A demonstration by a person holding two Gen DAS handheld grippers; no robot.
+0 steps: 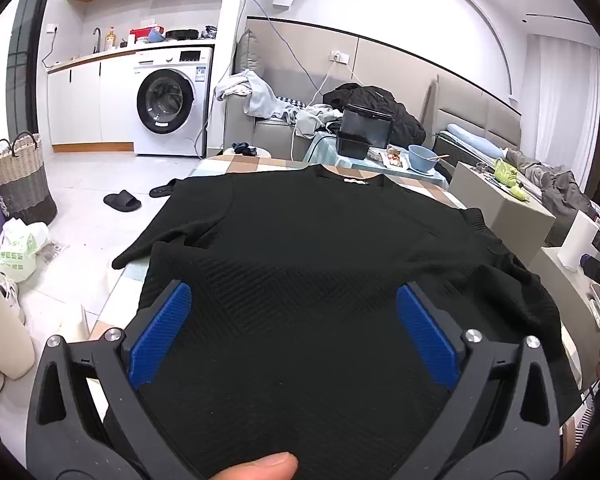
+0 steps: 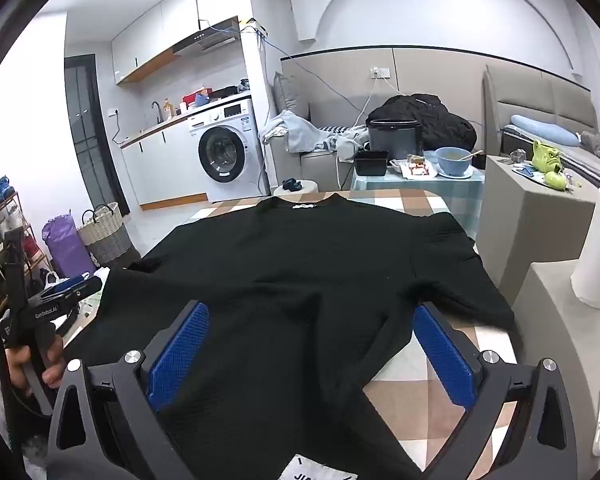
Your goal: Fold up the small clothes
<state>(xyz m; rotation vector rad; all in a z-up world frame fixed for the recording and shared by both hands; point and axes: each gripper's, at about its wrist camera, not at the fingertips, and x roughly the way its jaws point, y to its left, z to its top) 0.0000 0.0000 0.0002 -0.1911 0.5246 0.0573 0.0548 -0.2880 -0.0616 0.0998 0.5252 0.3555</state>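
On the checked desk [image 2: 428, 392] a black shirt [image 2: 292, 272] lies spread flat, unfolded, both tongs, left [image 1: 294, 330] and right [image 2: 310, 354], gaping empty above its hem, so folding likely starts by gripping an edge.

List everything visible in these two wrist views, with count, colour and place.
shirt: one, black, spread flat on checked table, collar far
table: one, beige-and-white check, under shirt
washing machine: one, white, far left under counter
basket: one, woven beige-grey, floor left
slippers: two, black, floor by table
bowl: one, blue, side table beyond shirt
bins: two, black, side table
paper roll: one, white, right
left tool: one, black with blue pads, open above hem
right tool: one, same, open above hem
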